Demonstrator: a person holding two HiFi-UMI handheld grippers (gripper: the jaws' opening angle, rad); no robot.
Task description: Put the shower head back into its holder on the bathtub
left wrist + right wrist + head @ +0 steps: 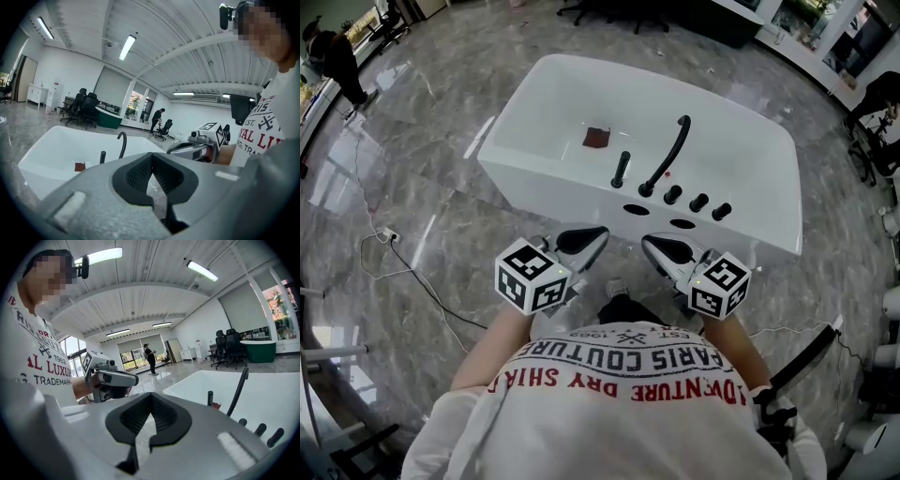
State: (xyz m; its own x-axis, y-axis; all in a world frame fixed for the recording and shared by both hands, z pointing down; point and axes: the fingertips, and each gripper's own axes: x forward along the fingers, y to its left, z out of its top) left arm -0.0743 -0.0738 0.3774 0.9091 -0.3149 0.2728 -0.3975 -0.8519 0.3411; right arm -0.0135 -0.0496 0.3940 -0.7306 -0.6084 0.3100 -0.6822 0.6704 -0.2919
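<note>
Printed white shirt (628, 403) fills the bottom of the head view, and just past it both grippers are held close to the body, aimed at the bathtub (534, 164) but well short of it. The left gripper (592, 236) has its pads pressed together on nothing; the right gripper (654, 246) is likewise closed and empty. On the tub's near deck, the short black shower head (621, 169) stands upright just left of the curved spout (670, 150), with three black knobs (699, 201) further right. It looks seated in its holder, though the socket itself is too small to make out. Judging by that, nothing needs carrying: either the job is finished or it has not begun.
</note>
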